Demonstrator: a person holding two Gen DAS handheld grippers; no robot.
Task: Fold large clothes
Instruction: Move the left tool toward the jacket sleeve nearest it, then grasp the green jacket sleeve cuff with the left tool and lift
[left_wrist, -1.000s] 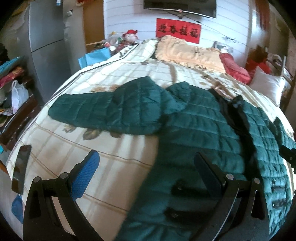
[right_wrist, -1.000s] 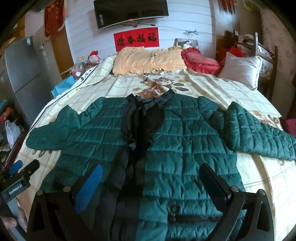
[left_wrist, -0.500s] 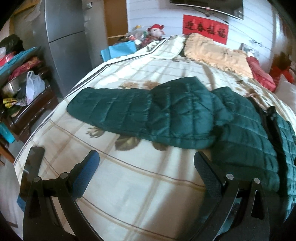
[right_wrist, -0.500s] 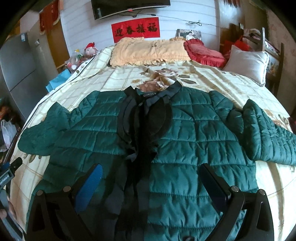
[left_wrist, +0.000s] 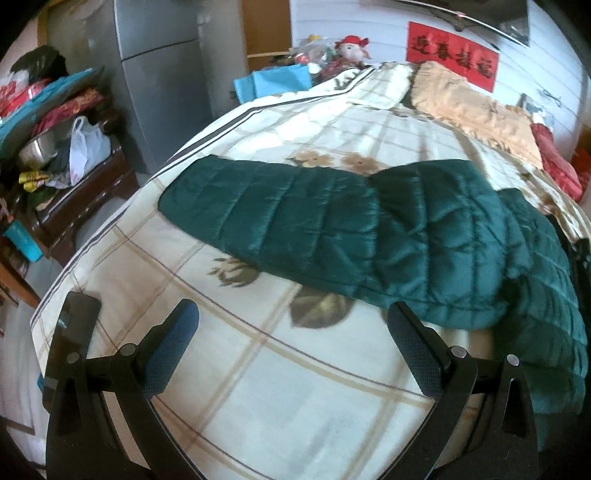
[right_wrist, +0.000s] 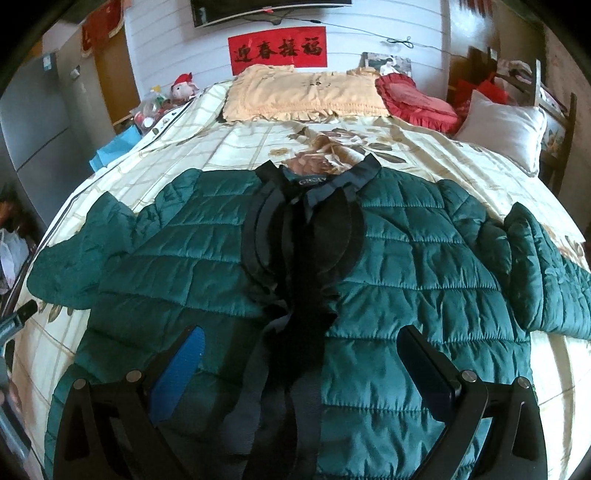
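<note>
Jacket (right_wrist: 406, 266) on the bed (left_wrist: 280, 373) looks puffy, light and slippery, best pinched at its near sleeve cuff (left_wrist: 184, 195); left gripper (left_wrist: 291, 350) and right gripper (right_wrist: 301, 369) both spread, empty.

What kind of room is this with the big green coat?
Most likely a bedroom in someone's home. The green coat lies spread on a big bed with pillows at its head, and a stuffed toy sits beside it.
</note>
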